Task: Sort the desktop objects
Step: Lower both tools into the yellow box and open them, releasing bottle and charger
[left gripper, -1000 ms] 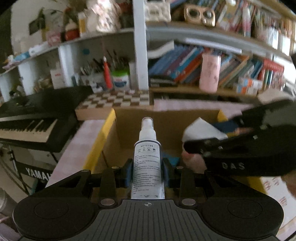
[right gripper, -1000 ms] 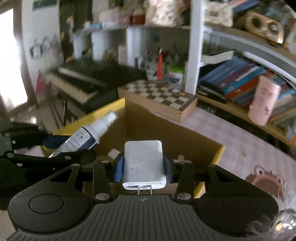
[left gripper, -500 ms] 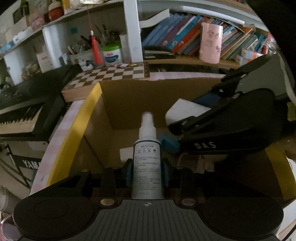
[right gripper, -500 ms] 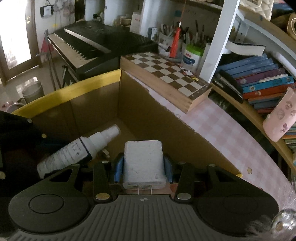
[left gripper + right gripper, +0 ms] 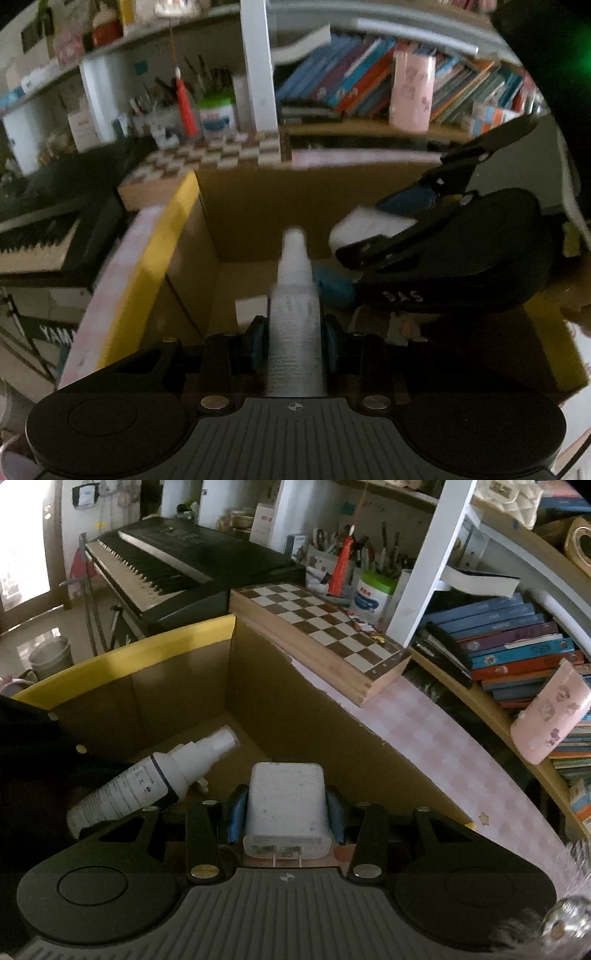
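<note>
A white spray bottle [image 5: 293,325] stands upright between the blue pads of my left gripper [image 5: 293,334], whose jaws are opening slightly while the pads still touch it. The bottle [image 5: 155,779] also shows slanted at the left of the right wrist view. My right gripper [image 5: 286,808] holds a white plug charger [image 5: 286,797], prongs toward the camera; its jaws are easing open too, pads still against it. Both grippers hang inside a yellow-rimmed cardboard box [image 5: 184,686]. In the left wrist view the right gripper's black body [image 5: 454,258] carries the charger [image 5: 369,225] over the box [image 5: 258,206].
A small white item [image 5: 251,310] and a blue item [image 5: 332,288] lie on the box floor. Behind the box are a wooden chessboard [image 5: 317,627], a black keyboard [image 5: 177,565], a pen holder [image 5: 373,594], shelved books [image 5: 517,642] and a pink cup [image 5: 550,716].
Both grippers have sunk from above the rim into the box, carrying the bottle and the charger. The left view is blurred now; both grips look the same.
</note>
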Tool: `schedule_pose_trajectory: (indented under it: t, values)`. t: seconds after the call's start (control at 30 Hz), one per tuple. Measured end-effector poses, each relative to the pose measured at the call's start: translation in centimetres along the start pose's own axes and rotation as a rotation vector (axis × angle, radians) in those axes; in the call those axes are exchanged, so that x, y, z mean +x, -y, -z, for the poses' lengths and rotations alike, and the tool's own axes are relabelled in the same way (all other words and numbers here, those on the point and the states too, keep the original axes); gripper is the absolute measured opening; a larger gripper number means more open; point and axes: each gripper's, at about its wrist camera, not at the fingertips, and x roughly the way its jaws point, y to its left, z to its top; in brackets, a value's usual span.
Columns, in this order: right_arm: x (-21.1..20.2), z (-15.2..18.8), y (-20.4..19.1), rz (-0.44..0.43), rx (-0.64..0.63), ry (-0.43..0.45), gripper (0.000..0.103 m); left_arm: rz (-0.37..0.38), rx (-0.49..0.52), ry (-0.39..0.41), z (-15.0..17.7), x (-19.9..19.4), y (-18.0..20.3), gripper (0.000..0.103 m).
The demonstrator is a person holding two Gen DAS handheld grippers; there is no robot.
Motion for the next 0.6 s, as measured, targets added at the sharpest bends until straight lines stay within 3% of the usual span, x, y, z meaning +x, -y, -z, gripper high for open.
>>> schedule_pose_trajectory:
  t: [0.07,0.1,0.27,0.6]
  values:
    - [-0.8,0.0,0.0,0.019,0.013,0.031,0.051,0.006,0.011,0.046,-0.1,-1.1,0.2,0.056]
    - [-1.3,0.0,0.0,0.022,0.024,0.046,0.051,0.0,0.016,0.073,-0.2,-1.7,0.3,0.059]
    - [-4.7,0.1,0.2,0.063,0.11,0.133,0.059,-0.019,0.027,0.185,-0.1,-5.2,0.6,0.06]
    - [-13.9,3.0,-1.0,0.147,0.334,0.3,0.059,-0.009,-0.006,0.33,2.2,-12.9,0.1,0.067]
